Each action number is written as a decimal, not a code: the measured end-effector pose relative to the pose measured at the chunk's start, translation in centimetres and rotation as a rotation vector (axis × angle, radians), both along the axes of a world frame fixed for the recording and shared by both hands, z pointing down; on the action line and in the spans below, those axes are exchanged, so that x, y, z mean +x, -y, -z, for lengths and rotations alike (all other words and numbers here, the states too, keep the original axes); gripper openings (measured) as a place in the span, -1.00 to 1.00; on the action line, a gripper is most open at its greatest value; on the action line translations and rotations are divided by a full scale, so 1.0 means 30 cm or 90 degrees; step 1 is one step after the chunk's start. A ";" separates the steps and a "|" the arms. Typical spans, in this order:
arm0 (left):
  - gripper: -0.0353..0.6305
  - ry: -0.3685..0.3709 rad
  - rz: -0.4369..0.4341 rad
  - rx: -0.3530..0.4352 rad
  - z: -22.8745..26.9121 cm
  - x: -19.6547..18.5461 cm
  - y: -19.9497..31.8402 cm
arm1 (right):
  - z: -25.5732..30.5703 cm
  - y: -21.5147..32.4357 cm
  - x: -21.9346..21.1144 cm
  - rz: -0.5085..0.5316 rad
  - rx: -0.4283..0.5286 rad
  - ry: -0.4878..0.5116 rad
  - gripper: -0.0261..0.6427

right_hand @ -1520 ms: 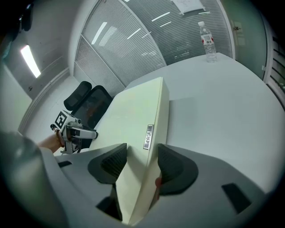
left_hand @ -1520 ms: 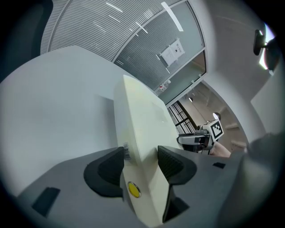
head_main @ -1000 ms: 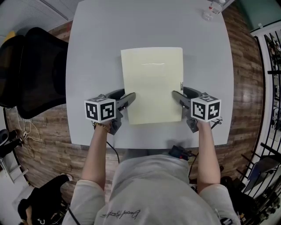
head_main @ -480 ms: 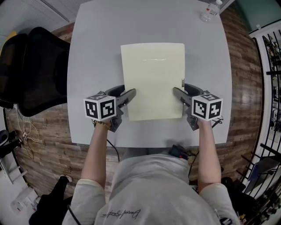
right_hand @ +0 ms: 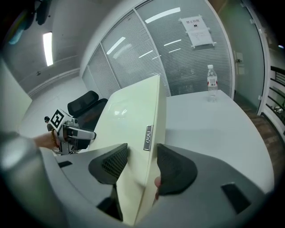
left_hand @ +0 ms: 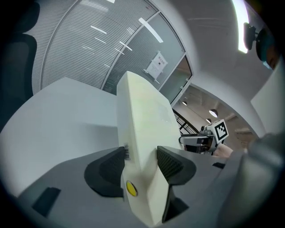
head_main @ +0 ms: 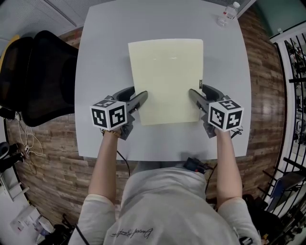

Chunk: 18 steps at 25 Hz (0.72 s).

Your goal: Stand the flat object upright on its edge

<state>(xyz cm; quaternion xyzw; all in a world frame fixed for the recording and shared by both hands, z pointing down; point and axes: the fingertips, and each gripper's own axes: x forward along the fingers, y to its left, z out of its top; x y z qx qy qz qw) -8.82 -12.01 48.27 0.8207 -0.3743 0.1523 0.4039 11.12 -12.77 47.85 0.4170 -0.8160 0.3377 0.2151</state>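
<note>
A pale yellow flat box (head_main: 166,81) is held over the grey table (head_main: 103,52), gripped by its two side edges near its near end. My left gripper (head_main: 140,100) is shut on the left edge and my right gripper (head_main: 193,95) on the right edge. In the left gripper view the box (left_hand: 144,111) rises tilted between the dark pads (left_hand: 111,164), with a yellow dot and a barcode on its edge. In the right gripper view the box (right_hand: 133,116) is clamped the same way, a small label showing on its edge.
A clear water bottle (head_main: 228,13) stands at the table's far right corner. A black office chair (head_main: 40,76) sits off the table's left side. Wooden floor surrounds the table, and a black rack stands along the right.
Both grippers have risen with the box held between them. The box has lifted off the table, shifted away from me, and looks larger from the head view.
</note>
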 end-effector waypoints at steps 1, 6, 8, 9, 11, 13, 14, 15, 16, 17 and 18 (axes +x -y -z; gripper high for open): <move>-0.16 0.002 0.000 0.009 0.009 0.001 0.003 | 0.010 0.003 0.001 0.001 0.009 -0.002 -0.25; -0.17 0.006 -0.001 0.042 0.048 0.002 0.022 | 0.055 0.029 0.001 0.016 0.056 -0.017 -0.25; -0.17 0.014 -0.004 0.055 0.053 0.003 0.030 | 0.063 0.041 0.000 0.022 0.070 -0.029 -0.25; -0.17 0.018 -0.006 0.061 0.055 0.003 0.034 | 0.065 0.046 0.000 0.025 0.076 -0.035 -0.25; -0.17 0.025 -0.007 0.074 0.060 0.004 0.043 | 0.071 0.057 -0.001 0.027 0.087 -0.042 -0.25; -0.17 0.028 -0.006 0.085 0.066 0.005 0.052 | 0.077 0.066 0.000 0.026 0.096 -0.045 -0.25; -0.17 0.030 -0.006 0.090 0.070 0.004 0.057 | 0.080 0.070 0.000 0.025 0.100 -0.046 -0.25; -0.17 0.033 -0.007 0.096 0.074 0.004 0.061 | 0.081 0.073 -0.001 0.023 0.104 -0.047 -0.25; -0.17 0.038 -0.008 0.103 0.078 0.004 0.066 | 0.082 0.075 -0.001 0.022 0.108 -0.048 -0.25; -0.17 0.045 -0.009 0.111 0.082 0.004 0.071 | 0.083 0.078 -0.001 0.021 0.112 -0.050 -0.25; -0.18 0.051 -0.010 0.118 0.086 0.005 0.076 | 0.083 0.082 0.000 0.019 0.118 -0.052 -0.25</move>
